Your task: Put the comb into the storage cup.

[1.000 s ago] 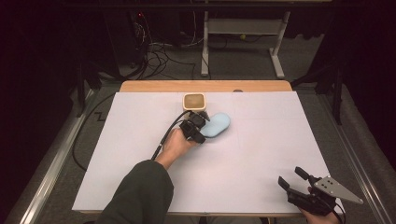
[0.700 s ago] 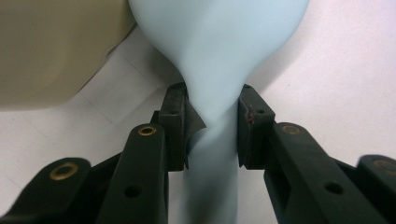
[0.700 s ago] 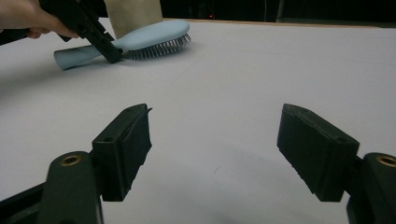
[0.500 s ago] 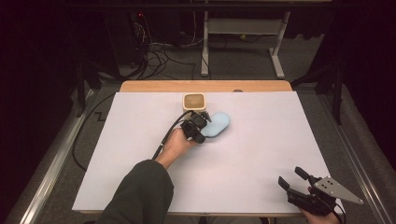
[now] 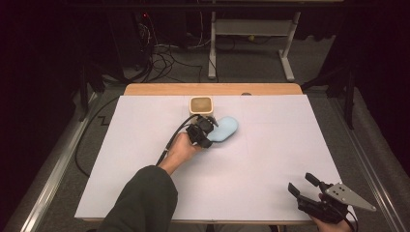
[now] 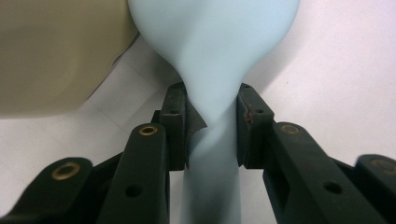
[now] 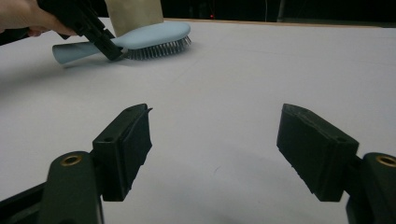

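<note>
While the white table (image 5: 145, 159) carries a beige box (image 5: 200, 104) at its far edge, the pale blue hairbrush (image 5: 224, 129) lies bristles-down just beside it. Gripping looks done, lifting remains: the left gripper (image 6: 211, 123) pinches its handle neck, having just closed; the right gripper (image 7: 212, 149) hangs wide, holding nothing. Box contents stay unclear.

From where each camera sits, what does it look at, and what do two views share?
High view: above the near edge, facing forward and down on the table; forearm, both claws.
Left gripper view: on the left claw, shut on the blue hairbrush.
Right gripper view: on the open right claw, facing across the table.
All share the hairbrush.
</note>
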